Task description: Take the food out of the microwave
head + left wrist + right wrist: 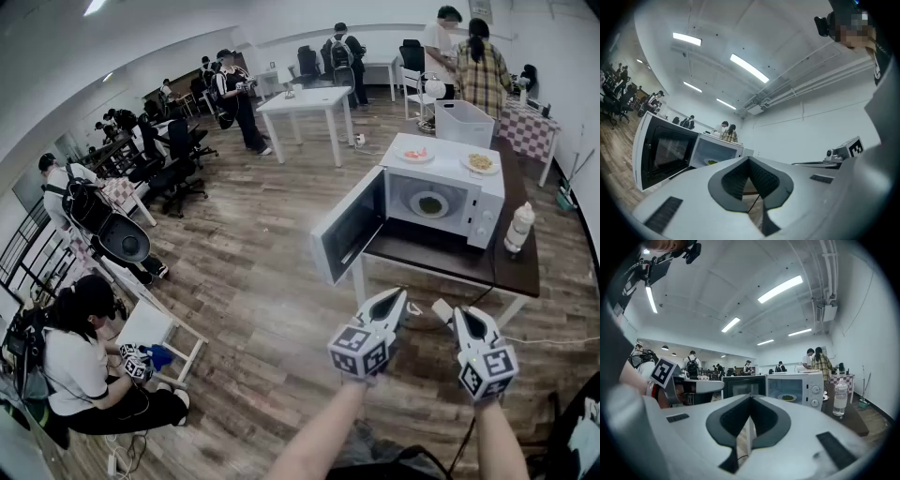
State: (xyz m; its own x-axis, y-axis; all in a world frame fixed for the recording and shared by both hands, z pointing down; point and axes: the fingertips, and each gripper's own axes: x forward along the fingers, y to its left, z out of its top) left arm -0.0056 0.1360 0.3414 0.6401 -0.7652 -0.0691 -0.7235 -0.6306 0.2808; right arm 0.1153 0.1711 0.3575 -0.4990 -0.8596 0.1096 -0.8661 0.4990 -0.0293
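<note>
A white microwave (441, 202) stands on a dark table (441, 261) with its door (349, 225) swung open to the left. Inside it lies a plate of green food (430, 204), which the right gripper view also shows (787, 397). My left gripper (397, 296) and right gripper (466, 315) hover side by side in front of the table, short of the microwave. Both are shut with nothing between the jaws. In the left gripper view the jaws (749, 160) meet, and the open microwave (715, 152) sits ahead to the left.
Two plates of food (415, 154) (480, 162) rest on top of the microwave. A bottle (518, 228) stands on the table to its right. Behind are a clear plastic bin (463, 122), a white table (305, 101) and several people. A person crouches at lower left (84, 366).
</note>
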